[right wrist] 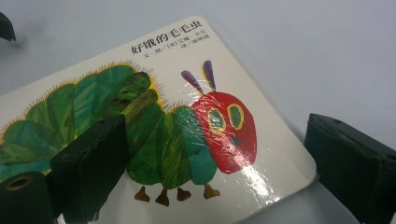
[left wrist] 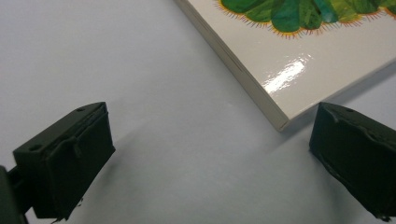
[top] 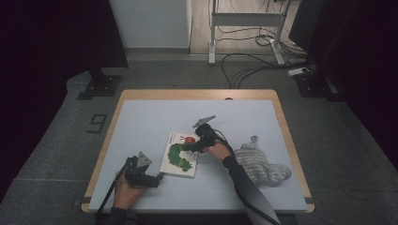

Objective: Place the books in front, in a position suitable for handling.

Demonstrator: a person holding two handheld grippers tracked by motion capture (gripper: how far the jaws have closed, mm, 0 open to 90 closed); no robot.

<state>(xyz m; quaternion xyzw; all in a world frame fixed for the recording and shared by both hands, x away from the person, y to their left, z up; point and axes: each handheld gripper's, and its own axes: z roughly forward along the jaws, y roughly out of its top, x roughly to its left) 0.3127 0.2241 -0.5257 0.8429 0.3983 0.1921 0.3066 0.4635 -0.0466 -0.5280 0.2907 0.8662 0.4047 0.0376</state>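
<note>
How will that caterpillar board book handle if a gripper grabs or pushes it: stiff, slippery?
The board book looks thick-edged, so probably stiff, not floppy. Its glossy cover shows glare, so the jaws may slip. Lying flat on the table, it would likely slide rather than tip.

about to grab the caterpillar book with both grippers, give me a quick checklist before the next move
1. Left gripper open: ok, jaws wide apart.
2. Right gripper open: ok.
3. Book flat on the table: ok.
4. Left jaws lined up with the book corner: ok, corner lies just ahead between them.
5. Right jaws straddle the book edge: cannot tell, one jaw over the cover, one beside it.
6. Knitted cloth clear of the book: ok.
</note>
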